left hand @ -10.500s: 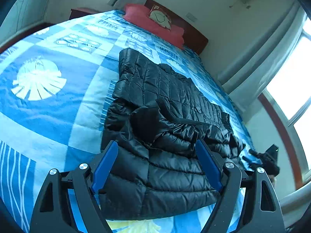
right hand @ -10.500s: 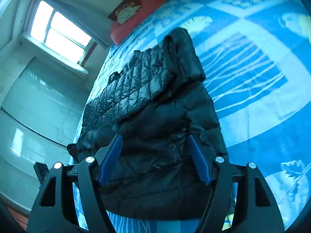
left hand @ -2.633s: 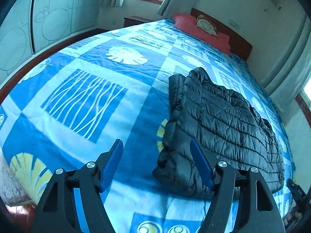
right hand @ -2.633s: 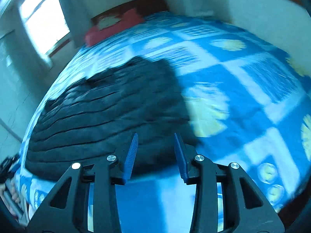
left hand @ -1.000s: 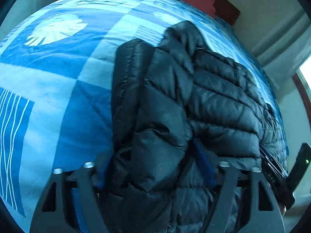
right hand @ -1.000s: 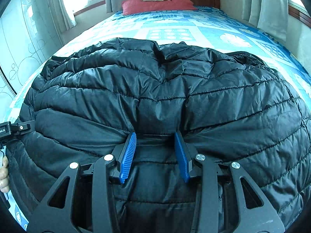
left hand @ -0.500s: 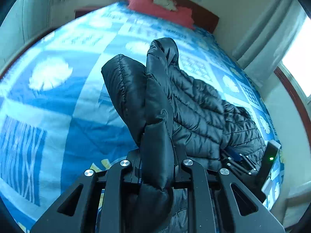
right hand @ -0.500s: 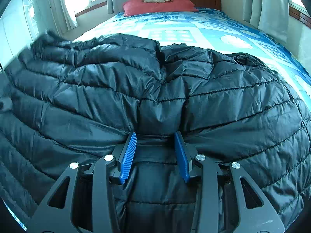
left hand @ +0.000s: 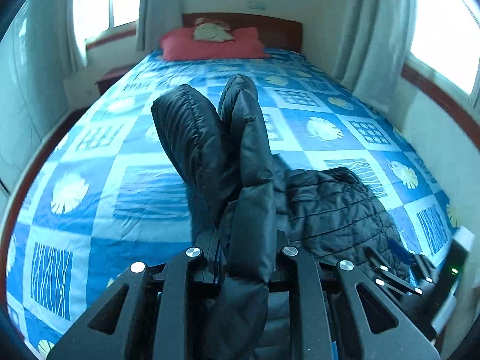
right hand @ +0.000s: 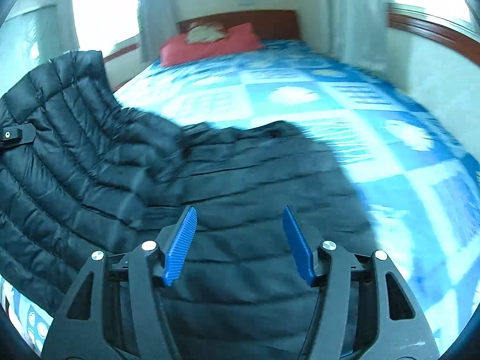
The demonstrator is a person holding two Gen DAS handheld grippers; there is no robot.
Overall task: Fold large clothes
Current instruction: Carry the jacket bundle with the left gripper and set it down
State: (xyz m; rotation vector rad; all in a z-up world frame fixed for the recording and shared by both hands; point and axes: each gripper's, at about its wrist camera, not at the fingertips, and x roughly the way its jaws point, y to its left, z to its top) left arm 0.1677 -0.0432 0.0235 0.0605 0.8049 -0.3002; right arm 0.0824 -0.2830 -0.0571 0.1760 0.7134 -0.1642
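Note:
A black quilted puffer jacket (left hand: 330, 210) lies on the blue patterned bed (left hand: 150, 186). My left gripper (left hand: 247, 240) is shut on a thick fold of it and holds that side raised, so two padded lobes stand up over the bed. From the right wrist view the lifted side (right hand: 60, 114) rises at the left beside the left gripper's tip (right hand: 12, 134), and the rest of the jacket (right hand: 255, 180) lies flat. My right gripper (right hand: 240, 240) hovers over the flat part. Its jaws are opening, the blue pads (right hand: 180, 246) apart with nothing pressed between them.
A red pillow (left hand: 210, 45) and a wooden headboard (left hand: 279, 30) are at the bed's far end. Curtained windows (left hand: 444, 30) flank the room, and a low nightstand (left hand: 111, 78) stands by the bed's left side. The right gripper (left hand: 399, 270) shows at the left wrist view's lower right.
The left gripper closed on the jacket's edge and lifted it up off the bed. The right gripper let go of its pinched fold, spread its pads and drew back above the jacket.

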